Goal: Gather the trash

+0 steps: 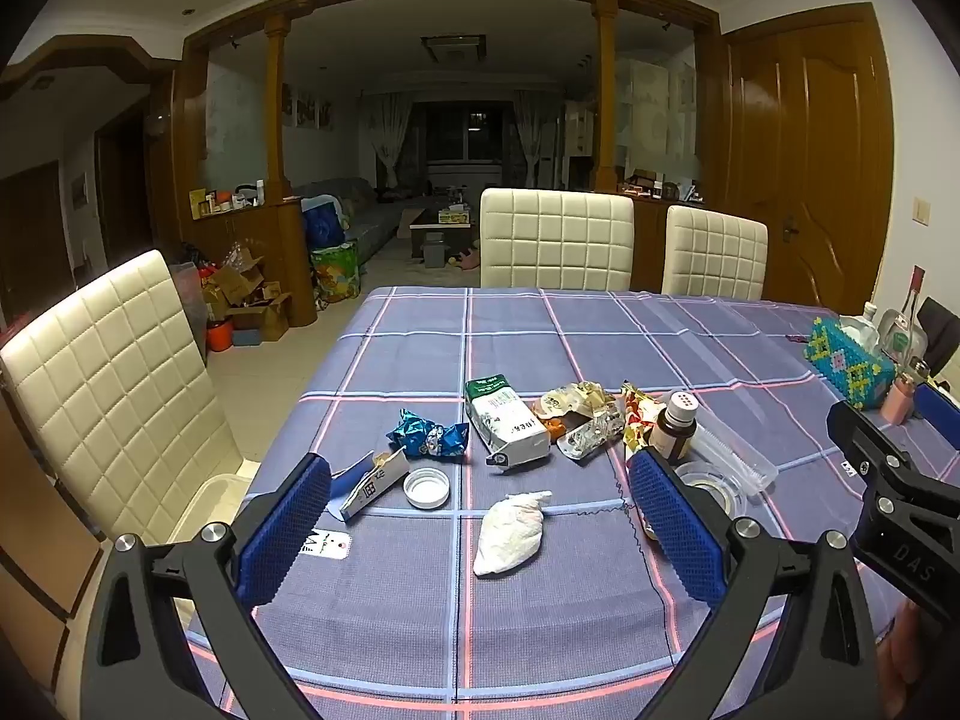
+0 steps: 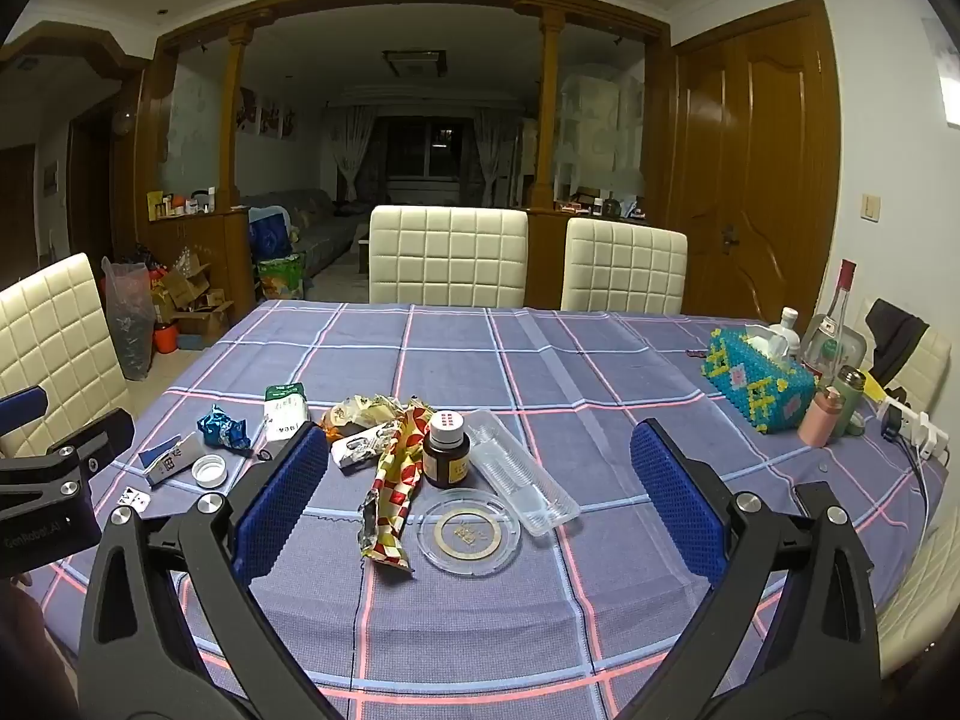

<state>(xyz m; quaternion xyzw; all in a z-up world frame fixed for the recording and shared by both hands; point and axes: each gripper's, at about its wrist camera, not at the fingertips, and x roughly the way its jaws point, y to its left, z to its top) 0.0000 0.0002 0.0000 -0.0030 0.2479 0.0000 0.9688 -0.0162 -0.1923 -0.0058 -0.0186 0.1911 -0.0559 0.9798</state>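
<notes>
On plaid tablecloth (image 2: 600, 372), wrappers (image 2: 393, 480) w/ bottle (image 2: 446, 450), both grippers' fingers (image 1: 288, 531) spread.

Warm indoor ceiling light, moderately bright on table (image 1: 540, 324); far room dim. Strong fisheye bending, dark vignetted corners. Sharp, soft shadows.

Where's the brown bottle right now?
In the right wrist view, the brown bottle stands upright on the table, between the red-and-yellow wrapper and the clear plastic tray, behind the glass ashtray.
</notes>
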